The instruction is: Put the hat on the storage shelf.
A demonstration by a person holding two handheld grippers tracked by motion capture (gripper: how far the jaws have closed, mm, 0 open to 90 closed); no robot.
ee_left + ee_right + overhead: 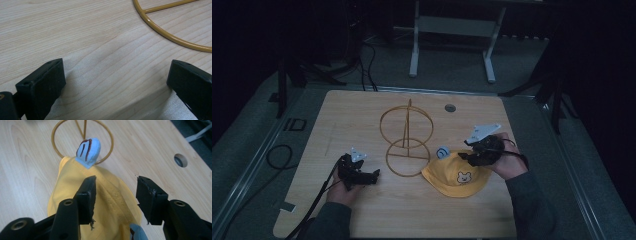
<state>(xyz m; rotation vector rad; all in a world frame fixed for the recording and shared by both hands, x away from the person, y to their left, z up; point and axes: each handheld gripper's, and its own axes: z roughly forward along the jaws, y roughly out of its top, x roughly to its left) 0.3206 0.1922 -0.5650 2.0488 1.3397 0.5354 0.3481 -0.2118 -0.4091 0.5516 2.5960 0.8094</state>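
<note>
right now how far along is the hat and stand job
Early, by the look of it. The yellow hat lies flat on the table beside the gold wire stand, not on it. The right gripper hangs open over the hat with nothing clamped; the left gripper rests open near the stand's base ring. Left to do: likely gripping the hat and setting it on the stand.

The high view was dim and underexposed: the room around the counter (362, 210) sank into near black from nine through twelve to three o'clock, and detail was soft and grainy. Both gripper views were far brighter, lit evenly from above, with wood grain crisp. In the left gripper view a broad soft shadow spread from six o'clock. In the right gripper view the yellow cap (110, 202) stayed sharp, without glare.
</note>
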